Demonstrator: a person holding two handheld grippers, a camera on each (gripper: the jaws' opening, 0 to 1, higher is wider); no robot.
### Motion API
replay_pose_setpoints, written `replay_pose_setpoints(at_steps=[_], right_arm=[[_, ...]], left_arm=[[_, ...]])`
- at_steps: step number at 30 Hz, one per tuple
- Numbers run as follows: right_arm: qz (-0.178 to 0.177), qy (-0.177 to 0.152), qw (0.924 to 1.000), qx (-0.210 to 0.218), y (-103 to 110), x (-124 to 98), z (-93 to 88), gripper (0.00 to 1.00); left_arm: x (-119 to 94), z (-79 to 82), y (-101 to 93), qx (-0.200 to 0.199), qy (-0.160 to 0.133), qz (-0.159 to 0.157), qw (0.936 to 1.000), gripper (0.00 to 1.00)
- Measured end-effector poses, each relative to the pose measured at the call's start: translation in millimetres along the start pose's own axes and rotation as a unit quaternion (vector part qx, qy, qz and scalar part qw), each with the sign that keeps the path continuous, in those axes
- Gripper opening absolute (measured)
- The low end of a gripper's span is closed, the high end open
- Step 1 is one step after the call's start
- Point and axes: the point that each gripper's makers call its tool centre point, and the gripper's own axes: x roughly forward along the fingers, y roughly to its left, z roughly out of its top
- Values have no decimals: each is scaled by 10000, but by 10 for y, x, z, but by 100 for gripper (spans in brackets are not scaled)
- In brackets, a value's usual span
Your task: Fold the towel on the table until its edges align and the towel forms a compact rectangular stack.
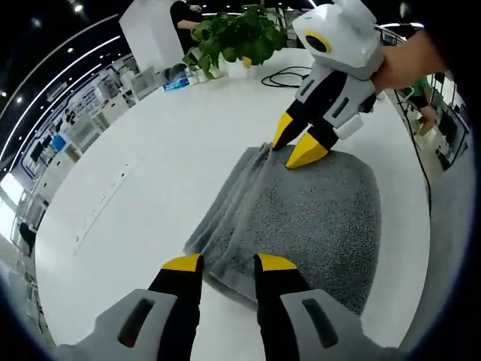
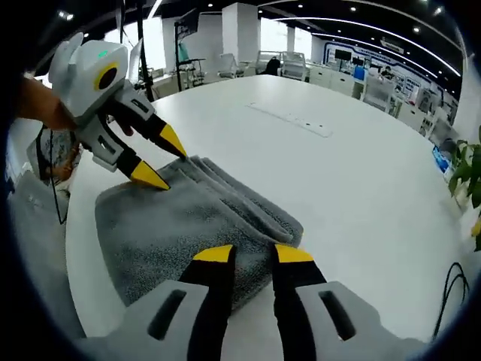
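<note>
Grey towel (image 1: 301, 218) lies mid-tabletop (image 1: 150, 165), already folded into a thick rectangle, layered edges bunched along one long side. Left gripper view: left gripper (image 1: 229, 263) sits at 6 o'clock over the near short end, jaws apart, towel edge between the tips, not clamped. Right gripper (image 1: 297, 143) at 1 o'clock, jaws parted, tips touching the far corner. Potted plant (image 1: 237, 37) at 12 o'clock.

Right gripper view: right gripper (image 2: 252, 254) at 6 o'clock, left gripper (image 2: 165, 158) at 10 o'clock.

Judgement: late stage, edge squaring. Next move likely needs both ends pinched together and the ridged layers drawn flush.
</note>
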Motion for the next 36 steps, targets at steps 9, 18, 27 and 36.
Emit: replay_pose_setpoints(at_steps=[9,18,27,36], right_arm=[[108,-463,9978,-453,234,-201,106,31],[369,-552,9953,-703,510,-290,62,32],[359,-296,9961,-748,452,-215,-127,32],[301,-64,9938,-1069,448,-160,-237,31]], left_arm=[[-195,48,-205,158,-298,-308,9990,36],[-345,48,-449,131,-488,-811,9954,39],[-350,-135,-656,885,-289,-1143,9891,36],[-135,-266,-620,798,33,-1013,9916,41]])
